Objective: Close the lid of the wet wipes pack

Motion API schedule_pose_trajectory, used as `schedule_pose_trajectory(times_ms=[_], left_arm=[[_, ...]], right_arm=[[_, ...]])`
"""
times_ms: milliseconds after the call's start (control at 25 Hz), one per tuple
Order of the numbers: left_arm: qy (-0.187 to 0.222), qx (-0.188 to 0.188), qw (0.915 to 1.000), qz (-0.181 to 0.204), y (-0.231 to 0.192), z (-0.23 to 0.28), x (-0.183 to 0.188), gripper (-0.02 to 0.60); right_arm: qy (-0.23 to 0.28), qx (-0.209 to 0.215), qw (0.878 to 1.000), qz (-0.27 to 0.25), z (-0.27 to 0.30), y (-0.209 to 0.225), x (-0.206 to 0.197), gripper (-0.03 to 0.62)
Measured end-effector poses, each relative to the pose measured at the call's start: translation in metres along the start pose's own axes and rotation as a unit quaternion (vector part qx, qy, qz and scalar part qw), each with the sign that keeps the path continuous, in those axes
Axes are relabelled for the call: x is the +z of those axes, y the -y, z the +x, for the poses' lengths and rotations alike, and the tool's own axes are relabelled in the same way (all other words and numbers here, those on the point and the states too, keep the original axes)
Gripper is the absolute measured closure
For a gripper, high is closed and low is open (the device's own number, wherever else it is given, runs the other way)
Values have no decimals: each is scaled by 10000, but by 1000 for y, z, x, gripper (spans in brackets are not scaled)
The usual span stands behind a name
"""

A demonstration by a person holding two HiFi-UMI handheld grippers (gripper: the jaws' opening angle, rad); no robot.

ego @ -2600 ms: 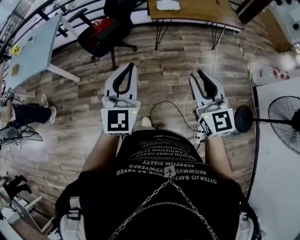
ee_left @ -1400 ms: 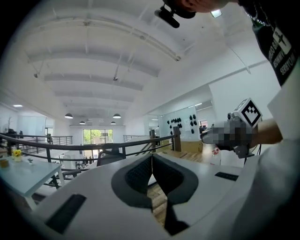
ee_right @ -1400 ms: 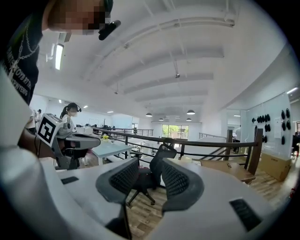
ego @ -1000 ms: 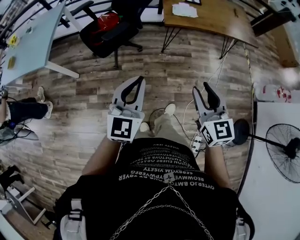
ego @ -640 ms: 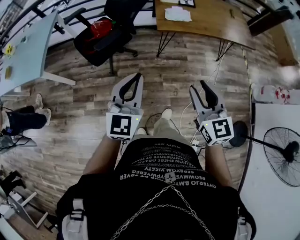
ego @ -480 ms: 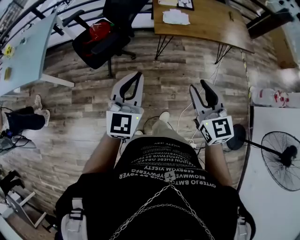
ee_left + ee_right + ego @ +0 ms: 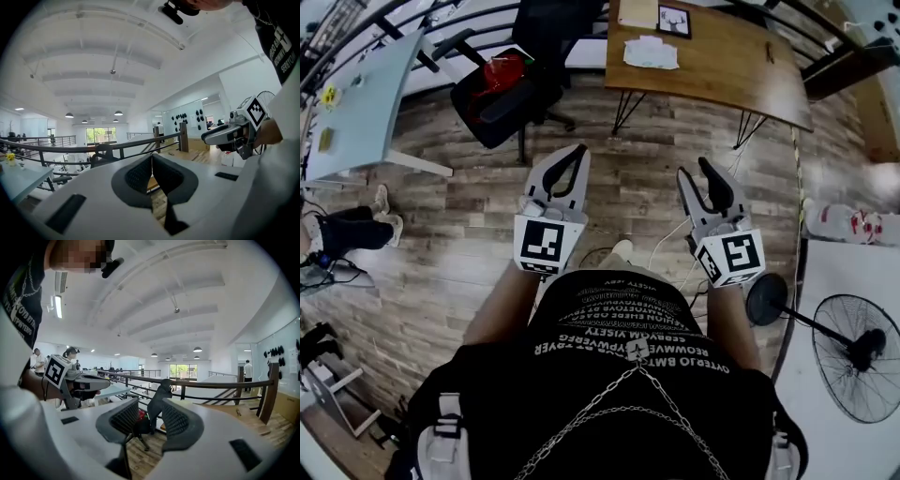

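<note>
A flat white pack (image 7: 650,52), perhaps the wet wipes, lies on the wooden desk (image 7: 727,70) far ahead; its lid cannot be made out. Both grippers are held in the air over the plank floor, well short of the desk. My left gripper (image 7: 574,150) has its tips touching, with nothing between them, as the left gripper view (image 7: 151,155) also shows. My right gripper (image 7: 693,169) stands open and empty, with a gap between the pads in the right gripper view (image 7: 150,402).
A black office chair (image 7: 511,80) with a red item stands ahead on the left, beside a pale table (image 7: 366,108). A standing fan (image 7: 853,356) is at the right. Cables (image 7: 670,246) lie on the floor. Someone's legs (image 7: 342,230) show at the left edge.
The person has walked forward: the wooden desk and chair have come nearer and further into view. Both grippers were carried along, their jaws unchanged.
</note>
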State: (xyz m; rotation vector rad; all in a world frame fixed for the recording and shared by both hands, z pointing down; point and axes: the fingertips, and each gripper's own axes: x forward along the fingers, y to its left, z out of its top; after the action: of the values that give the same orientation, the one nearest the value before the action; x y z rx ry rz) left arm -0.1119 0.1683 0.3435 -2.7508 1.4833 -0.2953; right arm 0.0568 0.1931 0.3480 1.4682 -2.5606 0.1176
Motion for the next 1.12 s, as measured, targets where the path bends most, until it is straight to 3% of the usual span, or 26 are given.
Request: schedule_pose_trajectory(times_ms=[240, 520, 920, 1120], left_arm=[[77, 367, 9992, -99, 7, 23, 12, 552], [347, 797, 9943, 613, 8, 21, 23, 552], [-7, 789, 9962, 369, -5, 22, -15, 552], [213, 731, 9964, 372, -15, 47, -6, 552]], right_arm=[[23, 160, 9999, 57, 3, 35, -10, 450], [91, 235, 9994, 257, 5, 52, -19, 451], [-17, 307, 9989, 350, 25, 50, -32, 451], [-26, 311, 9992, 246, 46, 59, -27, 453]])
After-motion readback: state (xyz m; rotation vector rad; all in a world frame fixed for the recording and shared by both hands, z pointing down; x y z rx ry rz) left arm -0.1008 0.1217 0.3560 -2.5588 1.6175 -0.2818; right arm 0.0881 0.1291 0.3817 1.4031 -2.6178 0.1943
